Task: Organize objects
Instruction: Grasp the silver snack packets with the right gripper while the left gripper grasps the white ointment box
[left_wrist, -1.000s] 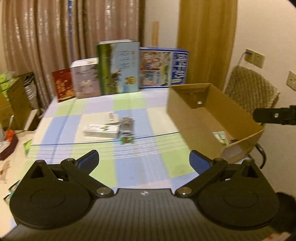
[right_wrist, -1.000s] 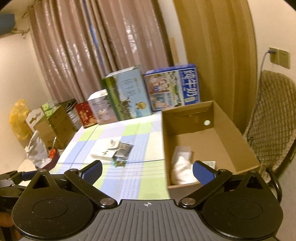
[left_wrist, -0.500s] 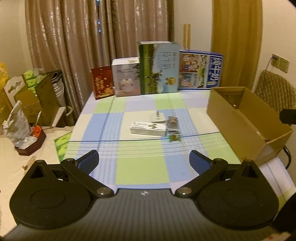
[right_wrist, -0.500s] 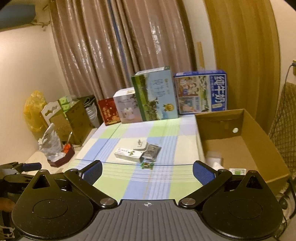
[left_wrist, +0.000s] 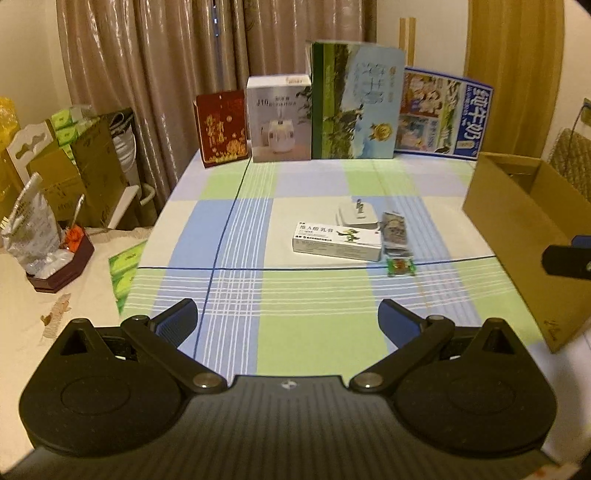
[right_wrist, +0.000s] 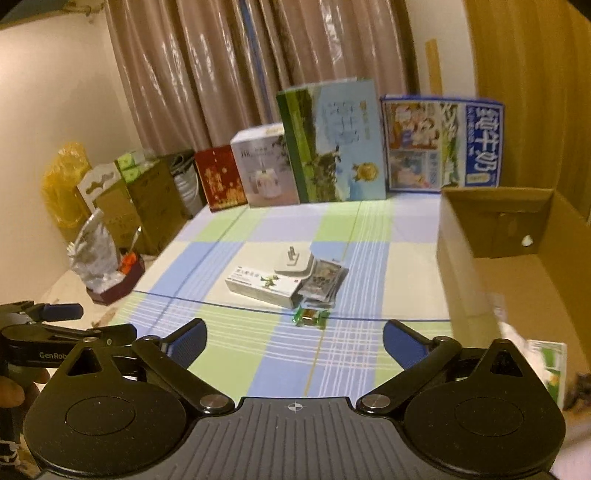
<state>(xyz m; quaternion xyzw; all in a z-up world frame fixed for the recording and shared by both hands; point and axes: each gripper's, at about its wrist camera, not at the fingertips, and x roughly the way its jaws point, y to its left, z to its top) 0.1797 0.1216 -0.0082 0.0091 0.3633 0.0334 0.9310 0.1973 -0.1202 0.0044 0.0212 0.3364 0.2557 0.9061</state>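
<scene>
Both views swung left off the carton (right_wrist: 517, 295). Left gripper (left_wrist: 288, 321) and right gripper (right_wrist: 295, 341) gape wide, empty. Done: some items in carton, right. Left: medicine box (left_wrist: 338, 242), plug (left_wrist: 357, 216), packet (left_wrist: 396, 232), candy (left_wrist: 400, 266) ahead.

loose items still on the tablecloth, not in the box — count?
4, clustered mid-table: white medicine box at the left, white charger behind it, dark sachet to its right, green candy nearest the camera. The sachet may be a stack hiding more.
</scene>
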